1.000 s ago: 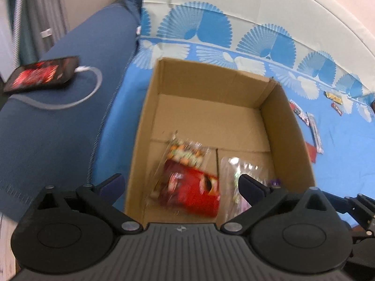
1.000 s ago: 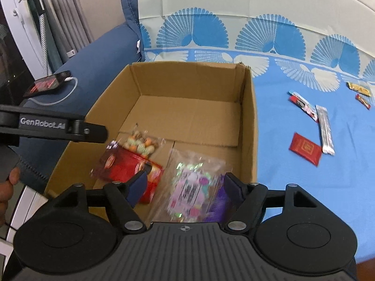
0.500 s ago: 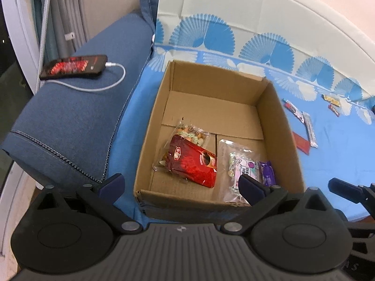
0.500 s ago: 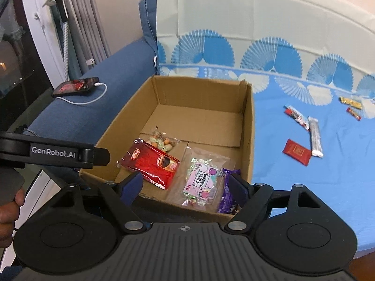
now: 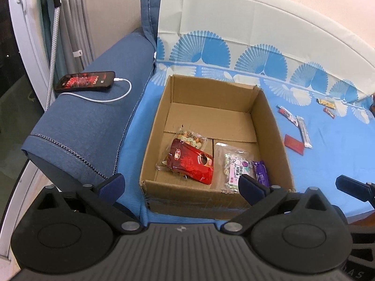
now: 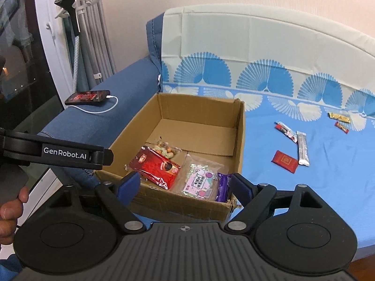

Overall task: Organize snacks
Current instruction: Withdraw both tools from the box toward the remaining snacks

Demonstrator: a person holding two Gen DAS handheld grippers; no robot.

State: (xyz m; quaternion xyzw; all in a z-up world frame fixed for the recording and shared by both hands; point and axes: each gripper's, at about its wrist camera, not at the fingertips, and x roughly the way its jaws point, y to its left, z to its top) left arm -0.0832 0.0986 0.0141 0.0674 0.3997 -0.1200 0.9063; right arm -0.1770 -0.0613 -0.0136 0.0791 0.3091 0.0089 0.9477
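Black-framed and blue-padded, the left gripper (image 5: 180, 185) hung with its jaws spread wide and nothing between them, short of the near wall of the cardboard box (image 5: 211, 202); the right gripper (image 6: 185, 185) was likewise wide apart and empty, just before the box's near right corner. Inside, against the near wall, lay a red snack pouch (image 5: 191, 161) overlapping a clear bag of coloured nuts (image 5: 189, 138), with a pink-labelled candy bag (image 6: 200, 182) and a purple wrapper (image 6: 222, 186) beside them; the far half of the floor was bare. Only the right view showed a hand (image 6: 9, 213) on the left tool. Beyond, on the blue sheet (image 6: 328, 187), lay a red packet (image 6: 284, 160), a silver stick (image 6: 302, 148) and small wrappers (image 6: 338, 117); a charging phone (image 5: 85, 80) rested on the sofa arm (image 5: 89, 126).
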